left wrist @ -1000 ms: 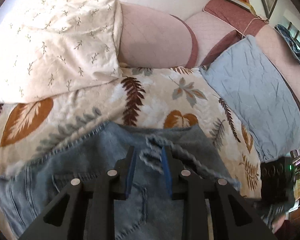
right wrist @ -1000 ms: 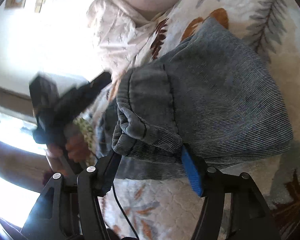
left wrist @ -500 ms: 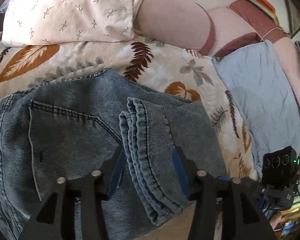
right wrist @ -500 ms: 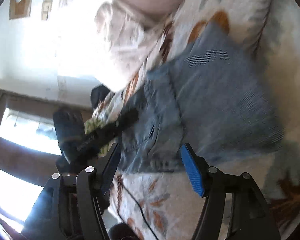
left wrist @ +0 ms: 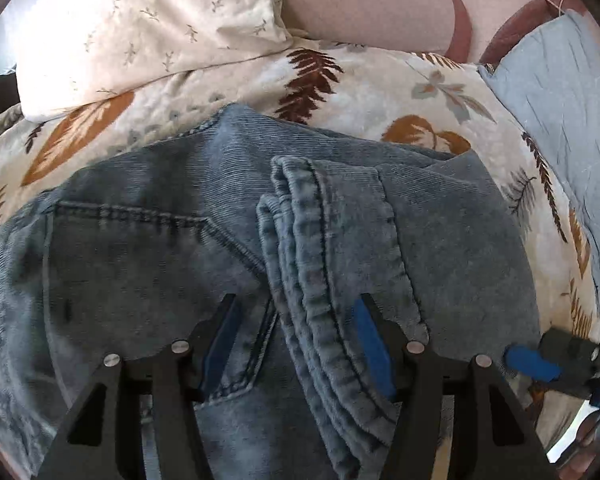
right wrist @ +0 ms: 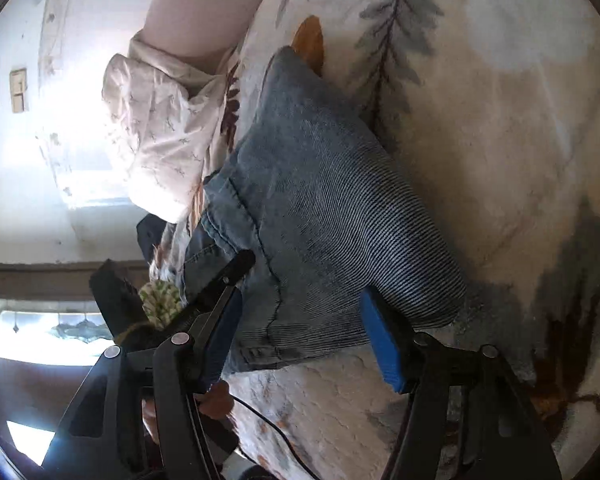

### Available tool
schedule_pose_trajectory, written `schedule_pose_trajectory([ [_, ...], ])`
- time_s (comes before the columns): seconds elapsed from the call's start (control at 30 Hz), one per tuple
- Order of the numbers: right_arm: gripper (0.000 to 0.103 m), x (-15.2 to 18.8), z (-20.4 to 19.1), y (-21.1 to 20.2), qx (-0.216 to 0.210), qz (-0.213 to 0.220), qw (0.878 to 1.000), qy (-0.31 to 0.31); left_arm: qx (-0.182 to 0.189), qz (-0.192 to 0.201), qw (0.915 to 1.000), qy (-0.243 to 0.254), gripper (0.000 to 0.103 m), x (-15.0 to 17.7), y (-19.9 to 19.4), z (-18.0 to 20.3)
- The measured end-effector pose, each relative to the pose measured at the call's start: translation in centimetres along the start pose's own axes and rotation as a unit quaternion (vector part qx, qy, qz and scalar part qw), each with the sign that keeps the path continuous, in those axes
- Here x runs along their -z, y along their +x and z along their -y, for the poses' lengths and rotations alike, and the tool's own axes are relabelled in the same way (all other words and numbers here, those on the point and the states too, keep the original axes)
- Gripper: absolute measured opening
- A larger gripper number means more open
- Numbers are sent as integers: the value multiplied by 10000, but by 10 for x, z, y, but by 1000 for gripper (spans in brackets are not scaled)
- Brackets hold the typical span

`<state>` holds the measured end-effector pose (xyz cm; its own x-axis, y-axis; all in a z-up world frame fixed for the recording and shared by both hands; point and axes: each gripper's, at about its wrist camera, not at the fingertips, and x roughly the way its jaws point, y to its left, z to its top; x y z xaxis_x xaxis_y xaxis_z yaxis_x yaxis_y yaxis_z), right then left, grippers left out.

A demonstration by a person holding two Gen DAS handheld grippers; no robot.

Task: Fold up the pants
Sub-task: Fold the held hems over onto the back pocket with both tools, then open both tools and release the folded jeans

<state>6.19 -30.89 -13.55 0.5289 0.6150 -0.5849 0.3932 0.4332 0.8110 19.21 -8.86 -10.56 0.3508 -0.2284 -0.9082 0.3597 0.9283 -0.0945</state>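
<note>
Released moments ago, the left gripper [left wrist: 296,344] straddles the stacked hems [left wrist: 320,280], now dropped onto the jeans [left wrist: 148,264] mid-bedspread [left wrist: 364,76]. From the right wrist, the right gripper [right wrist: 300,336] stands unclenched over the finished fold.

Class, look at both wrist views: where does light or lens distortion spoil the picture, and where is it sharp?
Left wrist view: jeans evenly lit and sharp, though the fisheye bows the bedspread. Right wrist view: the window and wall glare white, washing out the pillow; denim weave stays crisp.
</note>
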Motion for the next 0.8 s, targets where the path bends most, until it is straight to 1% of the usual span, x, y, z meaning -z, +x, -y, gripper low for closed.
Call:
schedule_pose_trajectory([
  [0.03, 61, 1, -3, -5, -37, 124, 9999, -78, 53, 68, 10000, -16, 61, 2, -6, -2],
  [0.1, 63, 1, -11, -12, -88, 318, 9992, -238, 193, 326, 9993, -5, 61, 12, -27, -6],
  [0.17, 63, 1, -16, -15, -204, 373, 9985, -336, 255, 580, 9980, -8, 61, 27, -49, -11],
  [0.23, 63, 3, -22, -11, -242, 378, 9984, -343, 290, 889, 9956, -44, 61, 47, -72, -25],
  [0.3, 63, 5, -28, -7, -151, 429, 9978, -484, 68, 1113, 9936, -168, 61, 68, -90, -46],
  [0.37, 63, 10, -39, -4, -85, 503, 9961, -725, -242, 1366, 9891, -486, 61, 88, -104, -73],
  [0.4, 63, 11, -46, -2, -88, 533, 9951, -833, -460, 1532, 9844, -734, 62, 101, -113, -90],
  [0.5, 63, 20, -64, 2, -58, 678, 9903, -1213, -904, 1880, 9691, -1315, 64, 132, -131, -123],
  [0.6, 63, 30, -81, 8, -26, 762, 9849, -1553, -1420, 2105, 9521, -1706, 65, 152, -135, -145],
  [0.63, 63, 36, -88, 13, 28, 802, 9813, -1751, -1507, 2160, 9482, -1775, 65, 156, -133, -150],
  [0.7, 63, 45, -98, 18, 221, 869, 9737, -2095, -1577, 2171, 9469, -1770, 65, 159, -126, -156],
  [0.73, 63, 50, -103, 21, 331, 906, 9690, -2273, -1541, 2183, 9469, -1790, 68, 160, -122, -160],
  [0.77, 63, 57, -109, 24, 539, 973, 9616, -2509, -1519, 2172, 9456, -1885, 69, 161, -118, -164],
  [0.8, 63, 62, -112, 26, 641, 972, 9559, -2696, -1490, 2108, 9439, -2061, 69, 161, -112, -170],
])
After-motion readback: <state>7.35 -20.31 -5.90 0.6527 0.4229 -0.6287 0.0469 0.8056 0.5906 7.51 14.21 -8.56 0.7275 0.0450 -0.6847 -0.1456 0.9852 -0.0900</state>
